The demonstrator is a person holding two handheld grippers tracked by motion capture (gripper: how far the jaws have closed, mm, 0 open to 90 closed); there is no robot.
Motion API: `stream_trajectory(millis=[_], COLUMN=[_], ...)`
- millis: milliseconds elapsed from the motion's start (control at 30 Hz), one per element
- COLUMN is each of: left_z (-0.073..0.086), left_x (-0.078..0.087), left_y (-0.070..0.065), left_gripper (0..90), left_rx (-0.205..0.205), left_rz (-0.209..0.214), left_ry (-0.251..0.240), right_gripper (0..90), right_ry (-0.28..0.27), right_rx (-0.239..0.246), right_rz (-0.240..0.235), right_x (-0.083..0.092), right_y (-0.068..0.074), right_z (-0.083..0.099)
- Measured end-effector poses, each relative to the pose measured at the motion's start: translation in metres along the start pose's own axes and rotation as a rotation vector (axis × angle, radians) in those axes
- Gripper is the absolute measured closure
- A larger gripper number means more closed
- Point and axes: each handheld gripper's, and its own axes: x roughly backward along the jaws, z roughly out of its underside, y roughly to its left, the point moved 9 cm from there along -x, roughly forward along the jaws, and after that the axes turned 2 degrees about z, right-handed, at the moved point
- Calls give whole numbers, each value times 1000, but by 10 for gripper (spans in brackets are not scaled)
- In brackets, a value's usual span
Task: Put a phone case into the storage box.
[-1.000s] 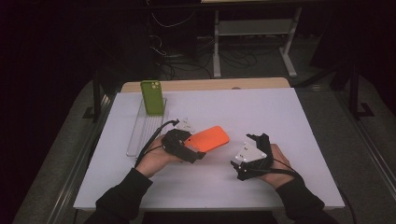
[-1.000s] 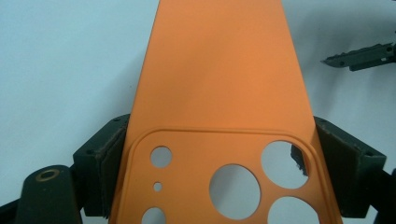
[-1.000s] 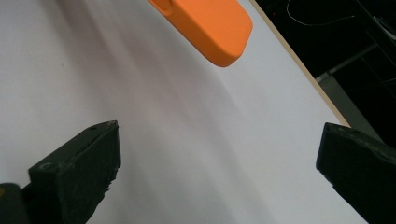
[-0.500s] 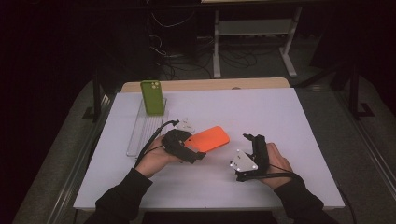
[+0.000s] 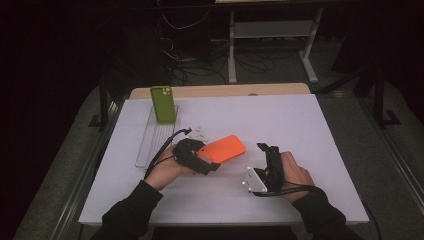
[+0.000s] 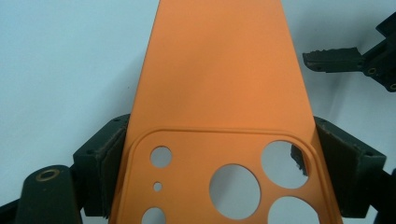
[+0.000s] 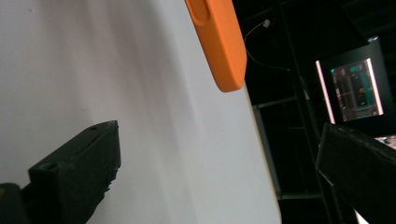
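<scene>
My left gripper [image 5: 206, 161] is shut on the camera end of an orange phone case [image 5: 225, 148] that lies flat over the white table. In the left gripper view both pads press the edges of the orange case [image 6: 219, 84] around its lens holes. My right gripper [image 5: 267, 148] rests on the table to the right of the case, apart from it and pointing away from me. In the right gripper view its jaws stand wide apart with nothing between them, and a corner of the orange case [image 7: 219, 42] shows farther off.
A green phone case [image 5: 163, 104] stands upright at the far end of a clear slotted rack [image 5: 149, 142] on the table's left. A wooden board [image 5: 225, 91] lines the far edge of the white table [image 5: 310, 125]. Dark floor, cables and a stand lie beyond.
The right hand has shifted slightly and its gripper has turned a little to point straighter away from me. The left gripper and the orange case have stayed put.
</scene>
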Motion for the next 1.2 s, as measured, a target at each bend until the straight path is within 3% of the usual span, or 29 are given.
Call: stream_trajectory(millis=[167,200,300,367,467,700,833,900,1200], left_z=[0,0,-2,-1,-3,-1,-3,-1,-4], left_x=[0,0,-1,0,-1,2,1,3,2], left_y=[0,0,-2,-2,-3,-1,-2,0,-2], left_gripper=[151,151,151,151,151,151,151,151,151], left_rx=[-4,-12,20,8,21,-13,25,-3,14], left_rz=[2,2,7,9,15,22,25,21,24], left_ry=[6,7,-17,-12,-27,-3,-31,-10,-31], right_gripper=[0,0,0,0,0,0,0,0,7], right_ry=[-7,-15,-11,-12,-25,-40,-55,-51,-73], right_rx=[47,75,89,93,119,183,210,213,268], right_rz=[54,61,72,90,115,163,179,172,218], right_x=[1,0,0,0,1,-2,-6,-9,-19], right_y=[-2,-3,-2,-2,-3,-5,-4,-2,-5], right_z=[-3,-4,-3,-4,-8,-18,-25,-27,-43])
